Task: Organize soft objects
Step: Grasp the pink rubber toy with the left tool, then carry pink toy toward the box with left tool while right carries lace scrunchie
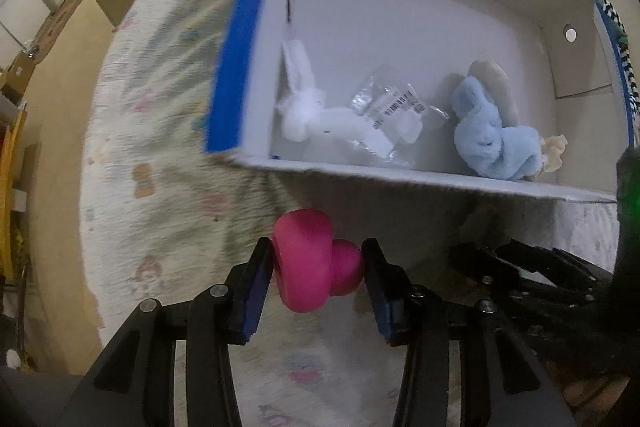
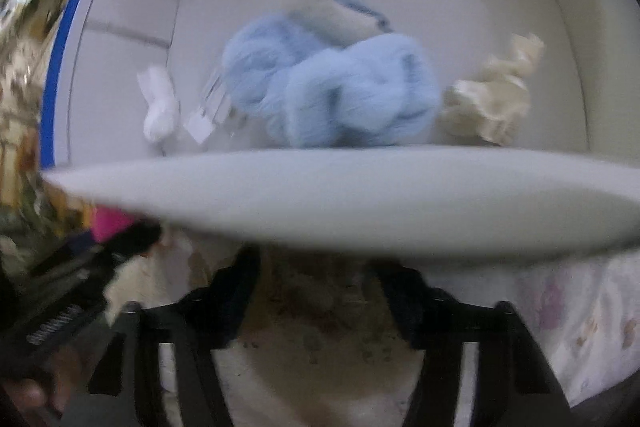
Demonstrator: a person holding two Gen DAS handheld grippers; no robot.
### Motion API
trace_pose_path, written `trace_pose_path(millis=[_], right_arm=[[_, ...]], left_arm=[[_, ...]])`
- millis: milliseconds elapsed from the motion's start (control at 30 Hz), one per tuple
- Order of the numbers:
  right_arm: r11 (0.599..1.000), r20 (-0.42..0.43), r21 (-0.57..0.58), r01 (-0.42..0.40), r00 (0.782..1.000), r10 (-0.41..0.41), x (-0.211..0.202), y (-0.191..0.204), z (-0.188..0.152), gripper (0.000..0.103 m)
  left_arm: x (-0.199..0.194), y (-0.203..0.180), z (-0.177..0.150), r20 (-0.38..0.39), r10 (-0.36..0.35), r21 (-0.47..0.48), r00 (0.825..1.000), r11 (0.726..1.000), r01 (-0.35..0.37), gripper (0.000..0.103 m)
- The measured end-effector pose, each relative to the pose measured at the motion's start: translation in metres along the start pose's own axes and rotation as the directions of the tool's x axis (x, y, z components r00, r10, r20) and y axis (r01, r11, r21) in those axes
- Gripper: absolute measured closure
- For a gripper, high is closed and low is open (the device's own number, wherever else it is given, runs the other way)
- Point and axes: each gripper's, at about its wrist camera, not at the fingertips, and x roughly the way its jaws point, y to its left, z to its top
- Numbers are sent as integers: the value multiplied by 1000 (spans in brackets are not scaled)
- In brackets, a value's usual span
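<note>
Just short of the near rim of the white cardboard box [image 1: 440, 183], the left claw [image 1: 318, 267] holds a magenta soft toy [image 1: 308, 259], its two fingers pressed against the toy's sides above the patterned cloth [image 1: 160, 131] that covers the surface. Inside the box, at 12 o'clock from this claw, a white plush bunny [image 1: 304, 111] lies against the blue-edged left wall, a clear plastic packet with a barcode label [image 1: 390, 107] just beside it. At about 1 o'clock a light blue plush toy [image 1: 488, 135] rests near the front wall, with a cream ruffled piece [image 1: 554, 149] touching its far side. The right claw [image 2: 316, 291] hangs below the box rim with its fingers spread apart and nothing between them; the right wrist view is blurred. From there the blue plush [image 2: 332, 87] sits at 12 o'clock and the cream piece [image 2: 492, 99] at 1 o'clock.
</note>
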Motion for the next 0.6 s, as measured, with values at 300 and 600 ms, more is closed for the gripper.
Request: trace_pose_path(millis=[300, 600], right_arm=[[998, 50, -60, 25, 999, -22, -18, 16, -15, 84], [998, 147, -62, 8, 989, 2, -61, 8, -27, 84]], left_arm=[[-20, 4, -10, 37, 14, 4, 999, 1000, -14, 62], [-41, -6, -26, 81, 33, 16, 996, 999, -35, 62]])
